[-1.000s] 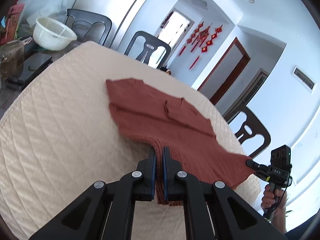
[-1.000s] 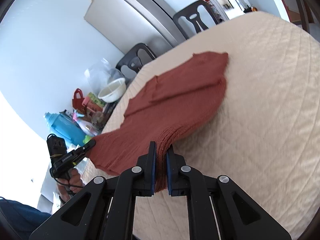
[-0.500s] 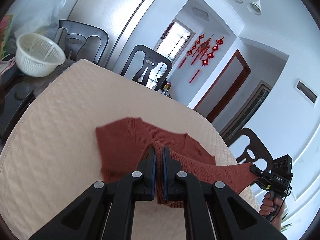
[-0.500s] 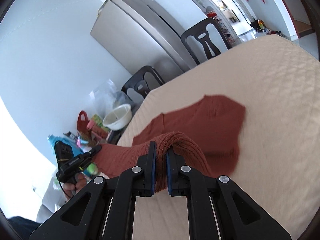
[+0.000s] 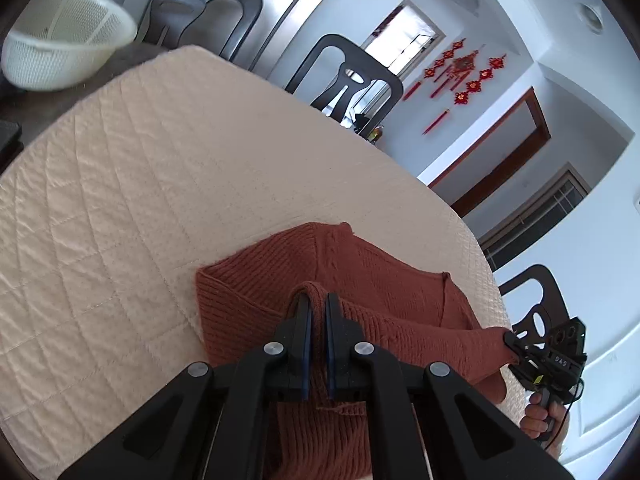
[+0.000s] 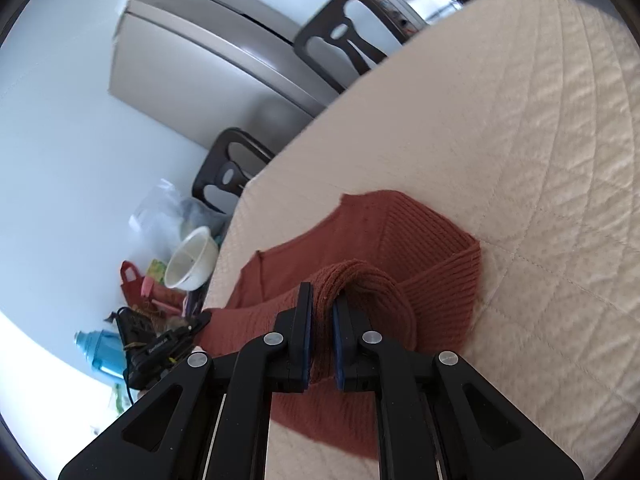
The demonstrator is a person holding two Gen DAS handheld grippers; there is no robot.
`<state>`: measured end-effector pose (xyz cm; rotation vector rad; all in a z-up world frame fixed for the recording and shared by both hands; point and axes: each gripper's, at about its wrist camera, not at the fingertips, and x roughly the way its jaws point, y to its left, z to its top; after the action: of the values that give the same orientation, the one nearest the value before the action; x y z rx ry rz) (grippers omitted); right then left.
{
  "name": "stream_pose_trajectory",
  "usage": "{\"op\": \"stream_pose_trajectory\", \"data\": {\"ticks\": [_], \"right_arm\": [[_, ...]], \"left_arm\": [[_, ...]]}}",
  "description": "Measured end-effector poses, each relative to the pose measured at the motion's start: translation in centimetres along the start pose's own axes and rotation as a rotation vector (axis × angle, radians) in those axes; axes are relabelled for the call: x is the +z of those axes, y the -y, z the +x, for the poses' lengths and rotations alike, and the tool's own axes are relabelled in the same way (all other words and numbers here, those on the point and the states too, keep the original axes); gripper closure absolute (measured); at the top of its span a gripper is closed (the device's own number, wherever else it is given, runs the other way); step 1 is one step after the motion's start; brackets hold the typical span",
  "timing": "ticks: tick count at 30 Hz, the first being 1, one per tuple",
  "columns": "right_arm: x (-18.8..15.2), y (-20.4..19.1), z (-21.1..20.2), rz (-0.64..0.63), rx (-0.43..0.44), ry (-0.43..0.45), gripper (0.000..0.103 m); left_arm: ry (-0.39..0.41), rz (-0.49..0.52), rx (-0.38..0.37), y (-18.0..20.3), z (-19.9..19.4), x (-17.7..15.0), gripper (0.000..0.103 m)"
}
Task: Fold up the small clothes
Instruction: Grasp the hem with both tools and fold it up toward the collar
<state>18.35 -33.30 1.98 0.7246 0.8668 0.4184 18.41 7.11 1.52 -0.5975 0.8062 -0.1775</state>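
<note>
1. The rust-red ribbed knit sweater [image 5: 376,292] lies on the cream quilted table cover [image 5: 132,200], its near part doubled over.
2. The left gripper [image 5: 316,312] has its jaws clamped on a raised fold of the knit.
3. The right gripper [image 6: 322,304] likewise pinches a fold, at 4 o'clock in the left view.
4. Its lettering is too small to read.
5. A white perforated plastic basket [image 5: 60,44] sits at 10 o'clock.
</note>
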Motion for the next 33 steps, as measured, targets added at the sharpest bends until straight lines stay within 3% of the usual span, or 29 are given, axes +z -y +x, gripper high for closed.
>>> {"op": "stream_pose_trajectory", "data": {"ticks": [10, 12, 14, 15, 16, 19, 23, 28, 33], "right_arm": [[2.9, 1.9, 2.8, 0.085, -0.022, -0.027, 0.090], [3.4, 1.6, 2.8, 0.077, -0.010, -0.014, 0.084], [3.9, 1.2, 2.6, 0.058, -0.009, 0.008, 0.062], [4.1, 1.0, 2.2, 0.049, -0.012, 0.029, 0.060], [4.2, 0.8, 2.0, 0.043, -0.006, 0.043, 0.060], [4.3, 0.4, 0.7, 0.005, 0.003, 0.083, 0.060], [3.1, -0.5, -0.1, -0.087, -0.076, 0.070, 0.060], [1.7, -1.1, 1.4, -0.192, -0.168, -0.002, 0.060], [3.1, -0.5, 3.5, -0.216, -0.236, -0.041, 0.060]], "left_arm": [[-0.034, -0.045, 0.020, -0.5, 2.4, 1.5, 0.095], [-0.032, -0.054, 0.013, -0.5, 2.6, 1.8, 0.094], [-0.011, -0.058, 0.038, -0.4, 2.3, 2.2, 0.082], [0.005, -0.065, 0.047, -0.6, 2.0, 2.4, 0.077], [0.024, -0.071, 0.046, -0.7, 1.5, 2.6, 0.072], [0.068, -0.071, 0.091, -1.0, 0.2, 2.6, 0.071], [0.074, -0.004, 0.123, -0.4, -0.8, 1.6, 0.071], [0.028, 0.128, 0.160, 1.4, 0.3, 0.3, 0.065], [-0.049, 0.160, 0.201, 2.2, 3.4, 1.7, 0.065]]}}
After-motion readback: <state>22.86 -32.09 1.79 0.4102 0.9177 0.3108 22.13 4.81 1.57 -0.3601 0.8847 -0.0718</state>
